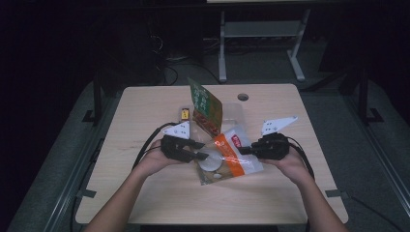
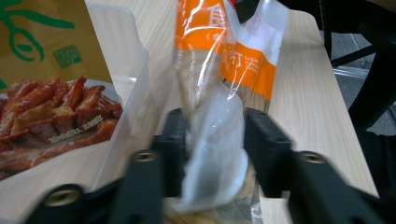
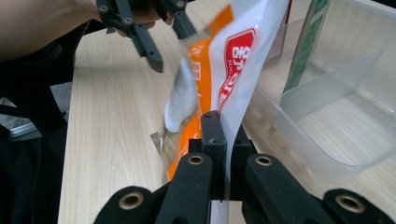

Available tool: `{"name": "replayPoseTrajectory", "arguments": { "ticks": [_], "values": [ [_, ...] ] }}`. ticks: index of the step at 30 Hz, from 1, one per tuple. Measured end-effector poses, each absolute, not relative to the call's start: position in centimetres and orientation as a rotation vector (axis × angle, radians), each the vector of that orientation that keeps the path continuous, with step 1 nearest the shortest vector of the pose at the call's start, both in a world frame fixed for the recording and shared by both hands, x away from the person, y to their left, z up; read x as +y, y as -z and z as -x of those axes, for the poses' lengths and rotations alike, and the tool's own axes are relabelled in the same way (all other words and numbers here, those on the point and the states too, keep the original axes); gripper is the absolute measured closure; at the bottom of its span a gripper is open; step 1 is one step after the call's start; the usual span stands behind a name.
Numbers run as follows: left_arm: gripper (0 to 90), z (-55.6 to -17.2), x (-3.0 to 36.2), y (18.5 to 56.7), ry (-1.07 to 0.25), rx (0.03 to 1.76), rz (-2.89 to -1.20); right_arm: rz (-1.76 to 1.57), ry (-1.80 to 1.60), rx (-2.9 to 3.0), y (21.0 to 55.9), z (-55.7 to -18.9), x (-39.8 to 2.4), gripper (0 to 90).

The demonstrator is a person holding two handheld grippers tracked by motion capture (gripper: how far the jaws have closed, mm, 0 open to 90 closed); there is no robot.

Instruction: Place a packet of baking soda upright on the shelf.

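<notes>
An orange, white and clear snack bag (image 1: 232, 154) is held up between both grippers over the middle of the table. My right gripper (image 1: 241, 150) is shut on the bag's edge; in the right gripper view its jaws (image 3: 226, 126) pinch the white film of the bag (image 3: 233, 60). My left gripper (image 1: 199, 151) stands open at the bag's other end. In the left gripper view the bag (image 2: 219, 70) and its pale round contents hang between the spread jaws (image 2: 212, 140), close to both pads. The left gripper (image 3: 168, 42) appears with parted fingers at the top of the right gripper view.
A clear plastic box (image 1: 237, 113) with a divider sits behind the bag, and a green and brown snack packet (image 1: 205, 108) stands upright in it. A small yellow item (image 1: 184, 114) lies left of the box. A cable hole (image 1: 243, 96) is near the far edge.
</notes>
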State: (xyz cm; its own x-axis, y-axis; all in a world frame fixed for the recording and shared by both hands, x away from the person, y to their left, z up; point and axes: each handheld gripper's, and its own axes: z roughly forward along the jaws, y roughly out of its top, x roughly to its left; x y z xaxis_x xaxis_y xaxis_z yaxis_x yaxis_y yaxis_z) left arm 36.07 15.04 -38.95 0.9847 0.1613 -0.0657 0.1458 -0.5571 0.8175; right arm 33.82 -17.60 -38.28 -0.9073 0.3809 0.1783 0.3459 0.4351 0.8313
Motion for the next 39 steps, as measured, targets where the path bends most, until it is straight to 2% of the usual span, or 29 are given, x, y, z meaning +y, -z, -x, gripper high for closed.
{"name": "replayPoseTrajectory", "arguments": {
  "ticks": [1,2,7,20,39],
  "values": [
    [51.2,-36.0,15.2,38.8,-0.043,0.227,-2.165,-0.657,-1.498,2.632,38.2,-33.8,-17.6,90.0],
    [40.1,-35.8,15.6,38.5,-0.073,0.246,-2.170,-0.650,-1.490,2.636,38.1,-33.7,-17.5,90.0],
    [34.3,-35.4,16.7,38.1,-0.105,0.280,-2.161,-0.633,-1.490,2.628,37.8,-33.4,-17.7,90.0],
    [33.0,-31.9,20.2,40.9,-0.121,0.356,-2.234,-0.581,-1.526,2.591,35.9,-32.3,-18.9,90.0],
    [32.9,-30.3,22.0,42.4,-0.095,0.413,-2.266,-0.563,-1.507,2.549,32.9,-32.0,-20.4,90.0]
  ]
}}
